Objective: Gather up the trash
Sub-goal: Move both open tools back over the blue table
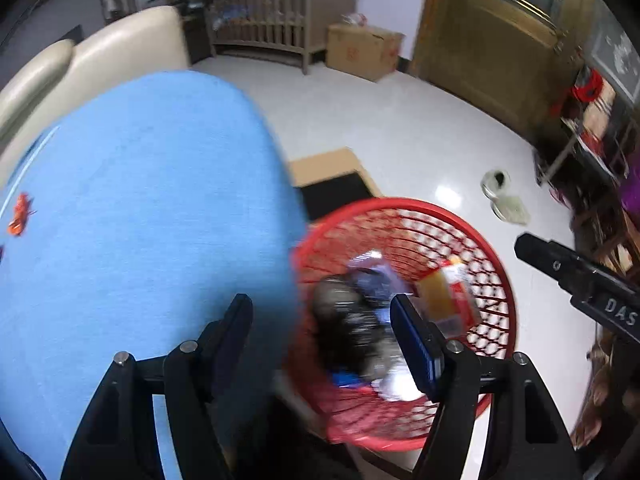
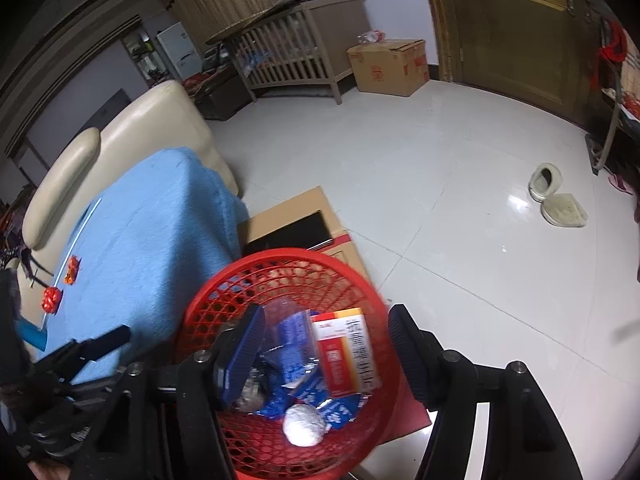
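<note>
A red mesh basket (image 1: 404, 212) (image 2: 360, 280) stands on the floor beside a blue-covered table (image 1: 140, 200) (image 2: 152, 216). It holds an orange-and-white box (image 2: 346, 350) (image 1: 448, 292), blue wrappers (image 2: 294, 332) and a foil ball (image 2: 304, 426). My left gripper (image 1: 324, 320) is open and empty above the table edge and basket. My right gripper (image 2: 326, 334) is open and empty above the basket. Orange wrappers (image 1: 20, 216) (image 2: 72, 270) and a red wrapper (image 2: 51, 300) lie on the table.
A cream sofa (image 2: 132, 120) stands behind the table. A flat cardboard box (image 2: 296, 216) lies by the basket. Slippers (image 2: 556, 196) lie on the white tile floor. A crib (image 2: 288, 52), a carton (image 2: 388, 66) and a wooden door (image 2: 516, 28) stand at the back.
</note>
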A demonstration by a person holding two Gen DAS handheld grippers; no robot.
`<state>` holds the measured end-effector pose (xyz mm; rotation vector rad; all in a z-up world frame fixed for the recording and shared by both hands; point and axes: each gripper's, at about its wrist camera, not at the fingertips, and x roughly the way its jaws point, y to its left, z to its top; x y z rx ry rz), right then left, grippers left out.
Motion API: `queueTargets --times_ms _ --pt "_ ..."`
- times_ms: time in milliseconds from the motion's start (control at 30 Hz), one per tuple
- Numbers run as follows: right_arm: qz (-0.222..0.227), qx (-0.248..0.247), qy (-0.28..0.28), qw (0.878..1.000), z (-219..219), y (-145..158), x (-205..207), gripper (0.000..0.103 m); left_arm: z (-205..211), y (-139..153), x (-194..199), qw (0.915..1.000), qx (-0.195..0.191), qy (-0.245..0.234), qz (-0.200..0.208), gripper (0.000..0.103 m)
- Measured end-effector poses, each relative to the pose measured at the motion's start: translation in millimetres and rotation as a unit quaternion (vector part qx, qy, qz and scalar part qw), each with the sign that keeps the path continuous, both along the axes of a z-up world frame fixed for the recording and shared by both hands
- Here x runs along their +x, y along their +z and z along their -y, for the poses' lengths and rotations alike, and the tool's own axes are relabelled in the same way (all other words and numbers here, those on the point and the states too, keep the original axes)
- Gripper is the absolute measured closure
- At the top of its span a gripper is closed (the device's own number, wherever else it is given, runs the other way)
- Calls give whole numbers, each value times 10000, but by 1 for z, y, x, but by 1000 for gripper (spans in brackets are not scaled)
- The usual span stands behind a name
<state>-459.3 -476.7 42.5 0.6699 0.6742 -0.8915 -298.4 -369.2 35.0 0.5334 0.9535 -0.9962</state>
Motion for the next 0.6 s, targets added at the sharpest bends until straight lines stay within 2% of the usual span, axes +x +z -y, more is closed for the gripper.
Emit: queueTargets --times_ms 133,300,467,600 --pt "-130 80 303 9994 -7 -6 36 35 -40 8 40 9983 -115 550 158 30" --pt "-325 17 984 9946 -29 -7 107 35 -105 9 103 9890 -136 1433 331 30" --pt "-534 -31 1803 9822 -62 -10 188 35 -175 3 165 9694 -69 2377 617 30" --pt "-679 -101 2467 9667 -95 -16 257 35 -231 -4 208 9478 -43 3080 826 30"
